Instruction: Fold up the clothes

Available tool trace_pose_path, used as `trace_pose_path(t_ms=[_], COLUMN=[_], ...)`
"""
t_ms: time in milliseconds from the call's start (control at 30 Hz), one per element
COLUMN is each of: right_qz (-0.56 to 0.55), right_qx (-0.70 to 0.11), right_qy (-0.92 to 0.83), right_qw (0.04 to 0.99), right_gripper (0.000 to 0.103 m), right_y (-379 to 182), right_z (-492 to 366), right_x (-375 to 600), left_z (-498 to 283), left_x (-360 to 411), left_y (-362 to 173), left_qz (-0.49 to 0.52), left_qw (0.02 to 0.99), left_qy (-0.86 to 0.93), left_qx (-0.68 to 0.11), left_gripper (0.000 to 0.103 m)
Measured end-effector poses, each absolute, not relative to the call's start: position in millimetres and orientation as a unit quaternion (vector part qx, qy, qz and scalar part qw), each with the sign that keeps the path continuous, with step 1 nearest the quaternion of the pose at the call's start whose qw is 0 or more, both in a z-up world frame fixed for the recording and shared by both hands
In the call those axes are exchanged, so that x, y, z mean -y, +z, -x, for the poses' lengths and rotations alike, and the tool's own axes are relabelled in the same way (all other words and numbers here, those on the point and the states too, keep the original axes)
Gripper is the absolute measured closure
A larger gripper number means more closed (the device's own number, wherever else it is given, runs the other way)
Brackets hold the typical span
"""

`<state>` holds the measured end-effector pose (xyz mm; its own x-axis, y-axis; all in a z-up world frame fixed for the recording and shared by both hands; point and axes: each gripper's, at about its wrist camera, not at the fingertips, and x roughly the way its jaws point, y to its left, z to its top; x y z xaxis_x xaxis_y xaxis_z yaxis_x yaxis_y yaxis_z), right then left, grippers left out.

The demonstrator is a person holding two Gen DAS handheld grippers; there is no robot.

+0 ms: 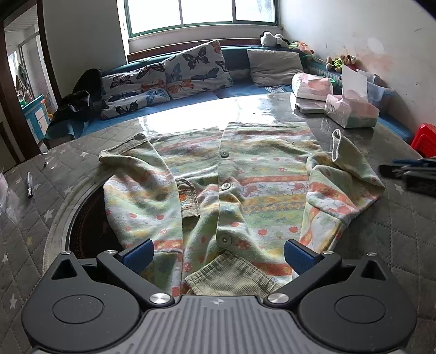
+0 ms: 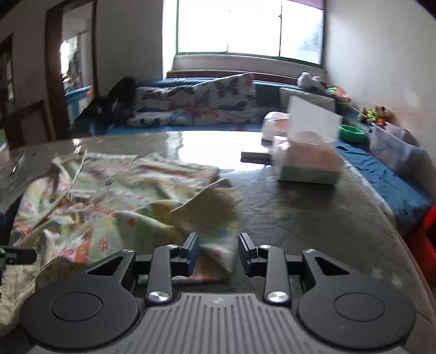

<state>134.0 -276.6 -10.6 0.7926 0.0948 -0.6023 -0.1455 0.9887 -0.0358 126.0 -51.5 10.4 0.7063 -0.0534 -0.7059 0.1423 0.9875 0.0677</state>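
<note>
We stand at a quilted grey table (image 1: 395, 226) in a room with a blue sofa (image 1: 239, 89) under a bright window (image 1: 201, 13). A tissue box (image 1: 351, 111) sits at the table's far right. The striped cardigan (image 1: 231, 179) lies spread front-up on the table, buttons in a line, both sleeves folded in. Our left gripper (image 1: 218, 254) hangs over its collar with jaws wide, touching nothing we can see. Our right gripper (image 2: 218, 253) has its jaws partly apart; a sleeve (image 2: 215, 217) tip lies loose between them, unpinched.
</note>
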Motion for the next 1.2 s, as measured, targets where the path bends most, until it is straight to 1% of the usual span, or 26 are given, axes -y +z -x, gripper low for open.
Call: trace_pose_path(t_ms=[100,233,333,367,467,567,733,900,1067,1200], right_qz=[0.063,0.087,0.086,0.078,0.055,0.046,0.027,0.017,0.011,-0.009], right_qx=[-0.324,-0.328,-0.337,-0.337,-0.336,-0.320,-0.287,-0.259,-0.252,-0.274], right_qy=[0.080,0.075,0.065,0.065,0.061,0.050,0.017,-0.022,-0.054,-0.050], right_qw=[0.941,0.938,0.935,0.936,0.938,0.945,0.957,0.965,0.966,0.960], right_gripper=[0.067,0.067,0.070,0.077,0.094,0.100,0.103,0.103,0.103,0.101], right_y=[-18.6,-28.5,-36.5,-36.2,-34.7,-26.9,-7.2,12.7,23.1,15.4], right_z=[-142.8,-149.9,-155.6,-155.0,-153.0,-144.0,-121.2,-89.2,-66.5,-77.2], right_x=[264.4,258.7,262.6,265.7,274.9,285.2,310.7,339.2,363.3,369.9], left_z=[-126.9,-123.9,-121.8,-122.5,-127.1,-133.5,-139.4,-137.8,-136.1,-136.1], left_x=[50.7,51.4,56.4,57.5,59.5,58.4,60.7,67.2,75.8,79.6], left_y=[12.9,16.6,17.2,16.7,15.6,13.6,6.6,-0.6,-5.3,-7.7], left_qz=[-0.053,-0.044,-0.042,-0.042,-0.042,-0.039,-0.040,-0.049,-0.058,-0.062], left_qw=[0.924,0.927,0.927,0.926,0.927,0.926,0.923,0.918,0.915,0.913], left_qy=[-0.055,-0.073,-0.089,-0.089,-0.082,-0.072,-0.068,-0.080,-0.092,-0.095], left_qx=[-0.375,-0.365,-0.363,-0.363,-0.364,-0.368,-0.377,-0.385,-0.390,-0.393], left_gripper=[0.000,0.000,0.000,0.000,0.000,0.000,0.000,0.000,0.000,0.000])
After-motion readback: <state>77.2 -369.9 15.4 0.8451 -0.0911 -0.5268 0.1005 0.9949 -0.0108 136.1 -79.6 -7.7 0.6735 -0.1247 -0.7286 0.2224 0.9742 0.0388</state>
